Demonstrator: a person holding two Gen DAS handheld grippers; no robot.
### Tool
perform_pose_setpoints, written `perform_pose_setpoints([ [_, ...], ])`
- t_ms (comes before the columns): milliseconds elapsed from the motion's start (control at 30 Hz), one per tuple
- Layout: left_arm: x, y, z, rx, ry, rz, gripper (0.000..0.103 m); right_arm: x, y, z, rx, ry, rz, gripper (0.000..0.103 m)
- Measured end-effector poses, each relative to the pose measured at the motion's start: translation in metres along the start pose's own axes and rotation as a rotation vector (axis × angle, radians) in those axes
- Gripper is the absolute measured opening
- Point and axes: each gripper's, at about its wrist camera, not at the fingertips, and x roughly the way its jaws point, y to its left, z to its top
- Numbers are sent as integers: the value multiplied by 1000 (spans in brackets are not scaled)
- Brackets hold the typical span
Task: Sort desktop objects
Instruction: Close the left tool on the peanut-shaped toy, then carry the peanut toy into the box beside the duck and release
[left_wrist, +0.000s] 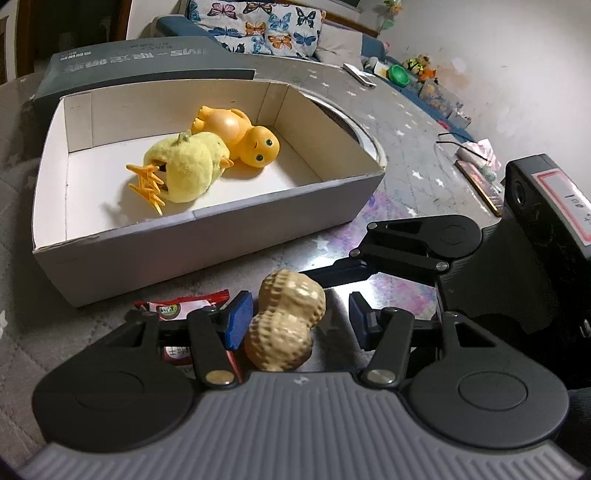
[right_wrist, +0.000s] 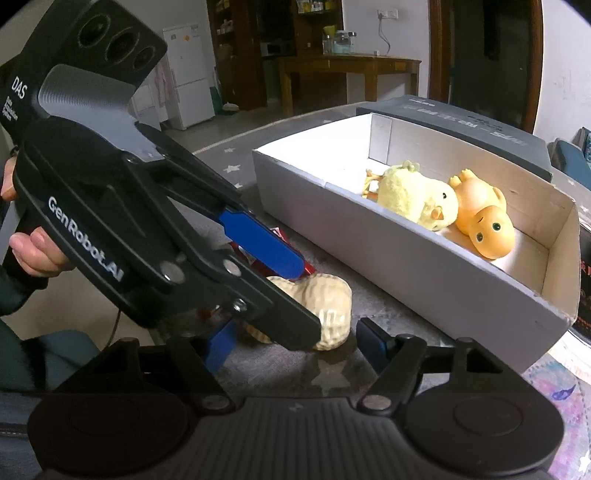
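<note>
A tan peanut-shaped toy (left_wrist: 286, 319) lies on the table between the open fingers of my left gripper (left_wrist: 297, 319); the left pad (left_wrist: 238, 319) touches it, the right pad stands apart. It also shows in the right wrist view (right_wrist: 328, 306), partly behind the left gripper (right_wrist: 291, 295). My right gripper (right_wrist: 295, 343) is open and empty just in front of the peanut. A white box (left_wrist: 207, 236) holds a yellow plush chick (left_wrist: 188, 168) and an orange rubber duck (left_wrist: 240, 136). A red snack packet (left_wrist: 181, 308) lies under the left finger.
The box's dark lid (left_wrist: 140, 70) lies behind the box. The right gripper's body (left_wrist: 517, 251) is close on the right in the left wrist view. A sofa with a butterfly cushion (left_wrist: 258, 26) stands beyond the table. Papers and a pen (left_wrist: 476, 162) lie far right.
</note>
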Motion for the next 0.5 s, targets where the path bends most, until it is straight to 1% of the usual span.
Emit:
perform_pose_setpoints([
  [100, 3, -1, 1, 5, 9, 13, 57, 2, 1, -2, 3, -1, -8, 70],
  [267, 9, -1, 1, 1, 21, 25, 56, 3, 3, -4, 1, -6, -8, 67],
  [400, 10, -1, 2, -8, 26, 32, 50, 2, 2, -4, 3, -6, -7, 66],
  [500, 7, -2, 4, -17, 23, 26, 47, -3, 3, -4, 3, -10, -10, 66],
])
